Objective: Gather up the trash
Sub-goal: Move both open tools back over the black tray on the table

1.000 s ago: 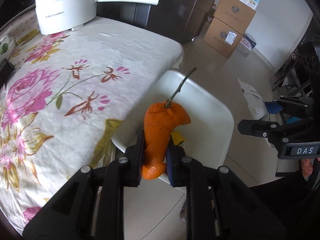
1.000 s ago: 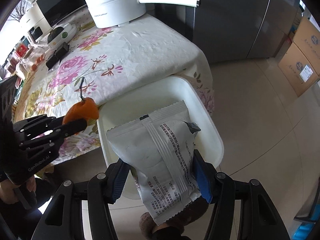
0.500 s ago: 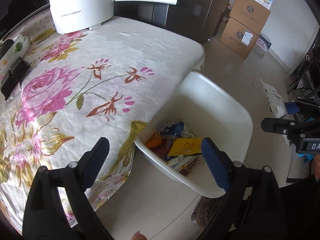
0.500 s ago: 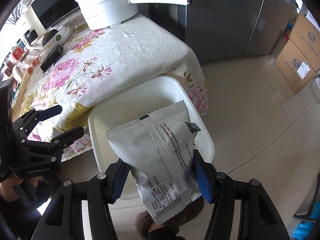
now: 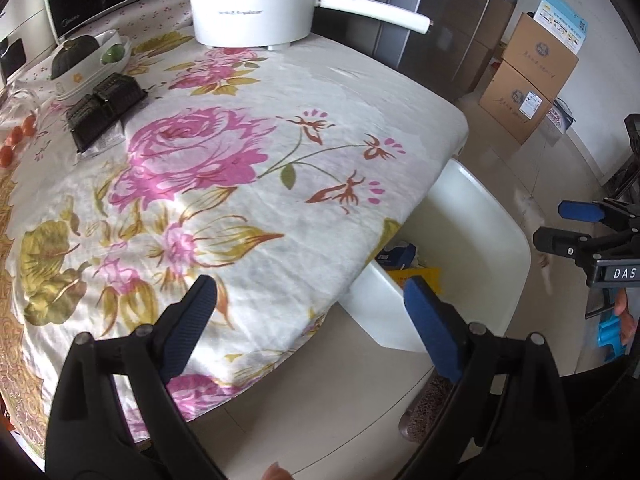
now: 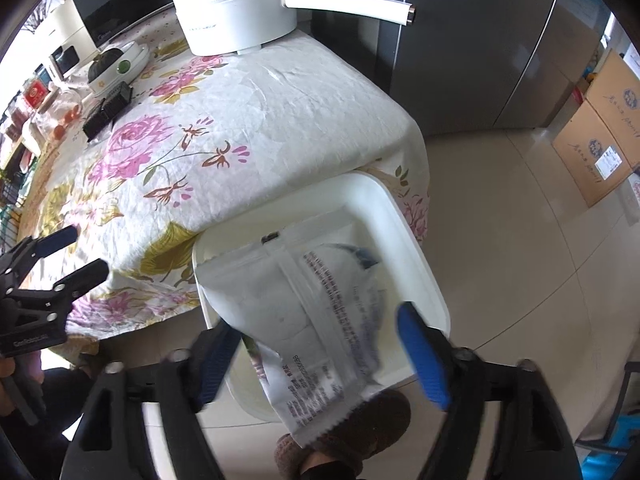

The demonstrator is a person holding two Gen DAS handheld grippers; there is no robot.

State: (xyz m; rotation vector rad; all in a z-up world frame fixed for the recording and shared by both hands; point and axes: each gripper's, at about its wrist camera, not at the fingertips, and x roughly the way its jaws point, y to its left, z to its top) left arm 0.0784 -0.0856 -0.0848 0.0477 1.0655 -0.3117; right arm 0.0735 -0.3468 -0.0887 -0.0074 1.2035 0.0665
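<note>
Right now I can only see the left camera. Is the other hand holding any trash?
Observer: There is a white packet between the fingers of the right gripper. Those fingers are opening.
Operator: Is it over the bin?
Observer: Yes, it is right above the white bin. It looks blurred, as if it is dropping in.
Operator: Can you see the other trash under it?
Observer: Hardly. From the right camera the packet covers most of the inside of the bin.
</note>
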